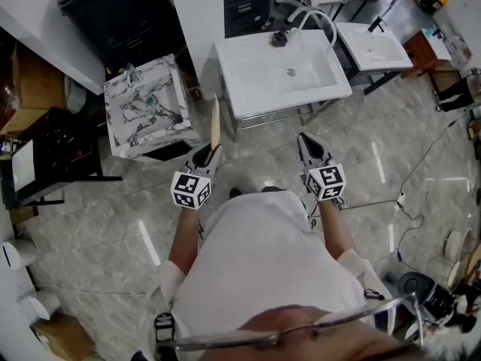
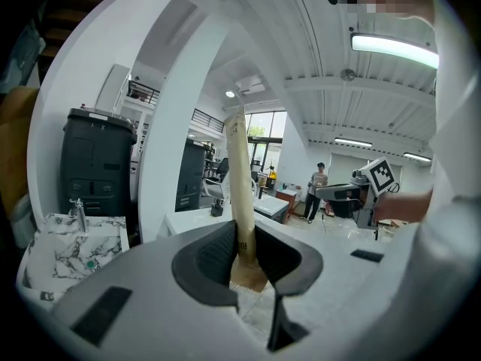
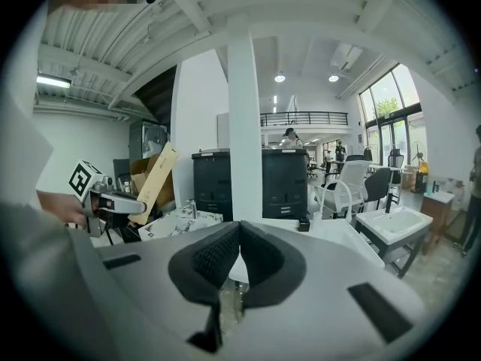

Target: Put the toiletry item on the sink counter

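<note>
The left tool (image 1: pixel 210 153) has its jaws closed down narrow on the toiletry item (image 1: pixel 215 122). The item stands straight up out of the grip, in the air and short of the white desk (image 1: pixel 234 89). From overhead it is just a thin pale sliver. The left gripper view has the toiletry item (image 2: pixel 237 179) edge-on as well, a cream strip with a brown papery foot pinched between ribbed black pads. Over in the right gripper view the toiletry item (image 3: pixel 156 180) shows its broad face, a flat kraft-brown rectangle, tilted. Alongside is the right tool (image 1: pixel 304 140), jaws pressed together with nothing in them.

The desk is glossy white with a sunken rectangular basin, and a small black object (image 1: pixel 280 38) sits at its back edge. To its left stands a marble-patterned sink (image 1: pixel 146 111), grey veins on white. To its right is a second white sink (image 1: pixel 372 43). The floor (image 1: pixel 391 171) is polished grey stone-look tile.

Only the gripper views open up the room, showing a ceiling strip light (image 2: pixel 394 49), tall windows (image 3: pixel 391 104) and a distant person (image 2: pixel 319 190).
</note>
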`<state>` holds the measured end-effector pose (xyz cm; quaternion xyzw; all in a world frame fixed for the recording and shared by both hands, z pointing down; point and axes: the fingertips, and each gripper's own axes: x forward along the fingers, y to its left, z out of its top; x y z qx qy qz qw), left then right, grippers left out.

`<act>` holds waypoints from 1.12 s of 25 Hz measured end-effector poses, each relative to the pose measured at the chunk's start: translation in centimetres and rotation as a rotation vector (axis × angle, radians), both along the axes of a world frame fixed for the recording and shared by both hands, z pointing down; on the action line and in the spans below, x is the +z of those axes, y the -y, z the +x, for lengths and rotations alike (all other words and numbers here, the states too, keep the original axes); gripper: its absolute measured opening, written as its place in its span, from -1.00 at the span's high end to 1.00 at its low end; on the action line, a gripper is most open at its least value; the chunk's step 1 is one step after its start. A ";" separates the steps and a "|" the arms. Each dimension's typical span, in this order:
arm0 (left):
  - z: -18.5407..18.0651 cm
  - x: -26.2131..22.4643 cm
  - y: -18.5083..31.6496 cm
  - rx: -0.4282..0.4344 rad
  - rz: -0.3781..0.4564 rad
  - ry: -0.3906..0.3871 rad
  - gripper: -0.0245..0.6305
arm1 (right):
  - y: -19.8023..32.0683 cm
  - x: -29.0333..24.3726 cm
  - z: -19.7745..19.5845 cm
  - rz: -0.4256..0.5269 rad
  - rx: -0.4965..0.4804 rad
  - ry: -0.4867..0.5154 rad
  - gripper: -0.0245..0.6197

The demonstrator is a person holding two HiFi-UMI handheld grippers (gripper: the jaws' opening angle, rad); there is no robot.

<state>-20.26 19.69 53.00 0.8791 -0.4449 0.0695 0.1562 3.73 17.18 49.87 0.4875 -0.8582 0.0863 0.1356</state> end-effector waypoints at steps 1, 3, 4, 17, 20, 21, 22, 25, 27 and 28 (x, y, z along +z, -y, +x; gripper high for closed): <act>-0.3 0.1 0.0 0.002 0.000 0.001 0.72 | 0.0 0.0 -0.3 0.002 -0.001 -0.007 0.90; -0.7 0.2 0.1 0.007 0.000 0.003 0.72 | -0.1 -0.1 -0.7 0.007 -0.003 -0.017 0.90; -0.8 0.2 0.1 0.009 0.000 0.003 0.72 | -0.1 -0.2 -0.9 0.007 -0.003 -0.020 0.90; -1.0 1.3 1.1 -0.012 -0.040 -0.013 0.72 | 1.6 1.1 -1.6 -0.023 -0.032 -0.022 0.90; -0.9 1.6 2.1 -0.030 -0.051 -0.018 0.72 | 3.1 1.5 -1.6 -0.030 -0.049 -0.018 0.90; -0.8 1.6 2.5 -0.036 -0.052 -0.014 0.72 | 3.7 1.7 -1.6 -0.033 -0.057 -0.015 0.90; -0.6 1.6 3.0 -0.041 -0.054 -0.011 0.72 | 4.3 1.8 -1.5 -0.035 -0.064 -0.013 0.90; 0.2 1.7 4.4 -0.054 -0.059 -0.011 0.72 | 6.2 2.4 -1.0 -0.046 -0.079 -0.003 0.90; 0.5 1.5 5.3 -0.069 -0.067 -0.016 0.72 | 7.6 2.6 -0.8 -0.059 -0.088 0.016 0.90; 0.6 1.4 5.9 -0.078 -0.069 -0.018 0.72 | 8.4 2.6 -0.7 -0.064 -0.094 0.027 0.90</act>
